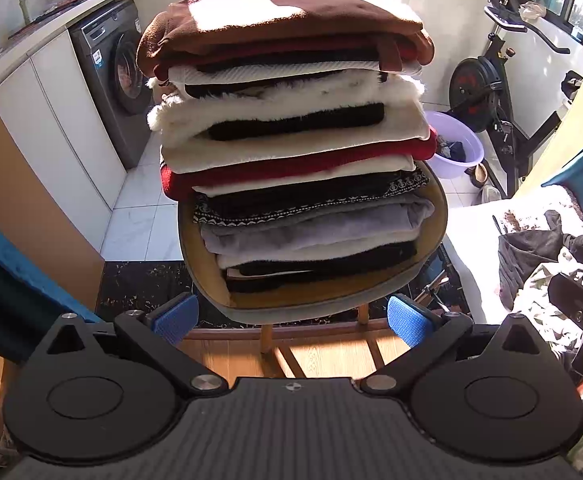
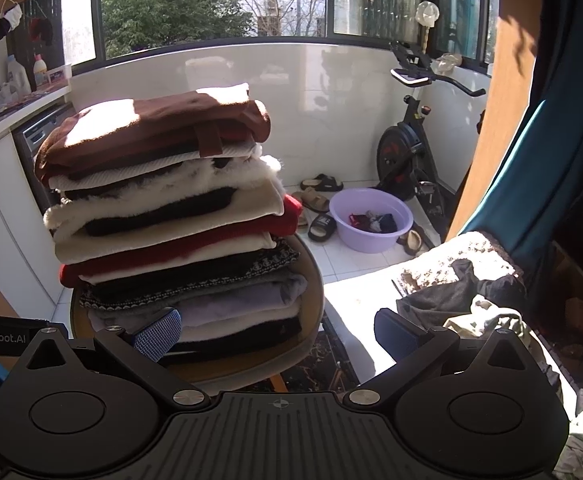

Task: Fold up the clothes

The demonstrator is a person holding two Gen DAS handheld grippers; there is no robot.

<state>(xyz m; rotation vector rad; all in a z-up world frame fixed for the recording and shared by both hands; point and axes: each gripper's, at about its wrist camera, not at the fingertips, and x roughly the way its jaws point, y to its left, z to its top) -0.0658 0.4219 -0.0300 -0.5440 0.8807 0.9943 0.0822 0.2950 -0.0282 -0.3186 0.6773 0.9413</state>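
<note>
White tiled floor (image 2: pixel 343 264) w/ lilac basin (image 2: pixel 371 222), exercise bike (image 2: pixel 407 152).

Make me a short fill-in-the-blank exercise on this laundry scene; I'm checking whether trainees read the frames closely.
1. The stack of folded clothes rests on a round ____.
2. The topmost garment in the stack is ____ in colour.
3. The purple basin stands on the tiled floor beside an exercise ____.
4. The left gripper and the right gripper are both ____ and hold nothing.

Missing words: chair; brown; bike; open
</note>
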